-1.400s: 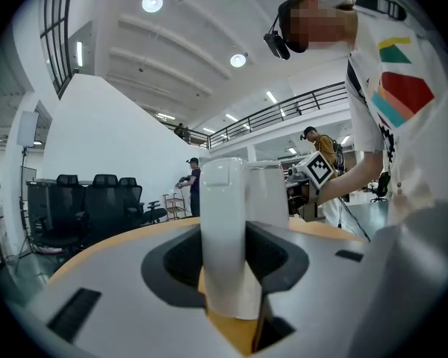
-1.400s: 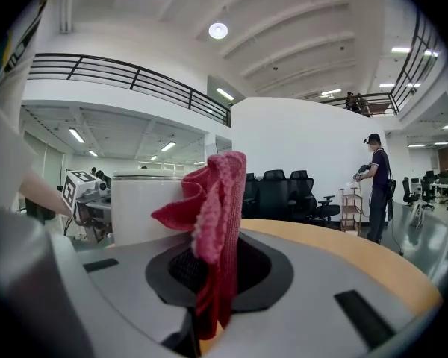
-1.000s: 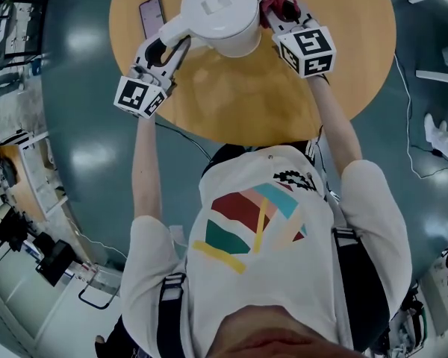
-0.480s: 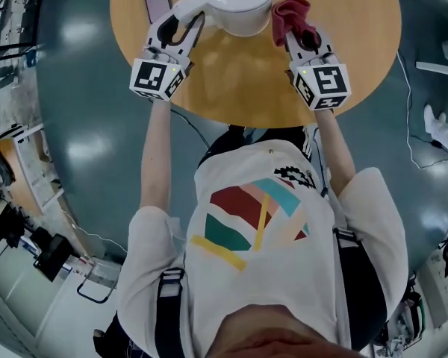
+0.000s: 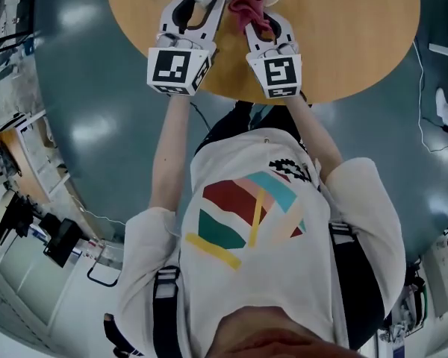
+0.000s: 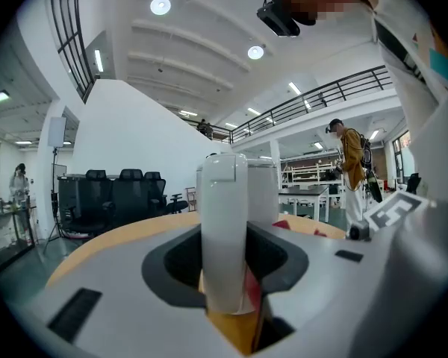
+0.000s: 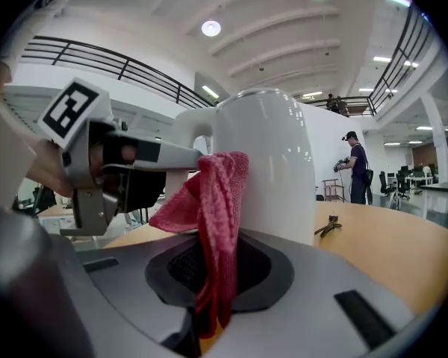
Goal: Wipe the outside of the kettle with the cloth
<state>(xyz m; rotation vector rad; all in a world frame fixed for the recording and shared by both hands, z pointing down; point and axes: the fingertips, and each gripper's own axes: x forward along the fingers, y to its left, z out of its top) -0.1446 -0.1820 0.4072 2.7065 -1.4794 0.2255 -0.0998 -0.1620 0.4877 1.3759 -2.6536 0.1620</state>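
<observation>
Two firm grips: left gripper [image 5: 199, 7] clamped on kettle [image 7: 265, 162] handle [image 6: 224, 237], right gripper [image 5: 264, 25] clamped on red cloth [image 7: 218, 200].

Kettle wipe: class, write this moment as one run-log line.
left claw: shut on kettle handle | right claw: shut on red cloth beside kettle | kettle: upright on table

kettle [image 7: 265, 162]: white, upright | cloth [image 7: 216, 200]: red, bunched, hanging against kettle's side
</observation>
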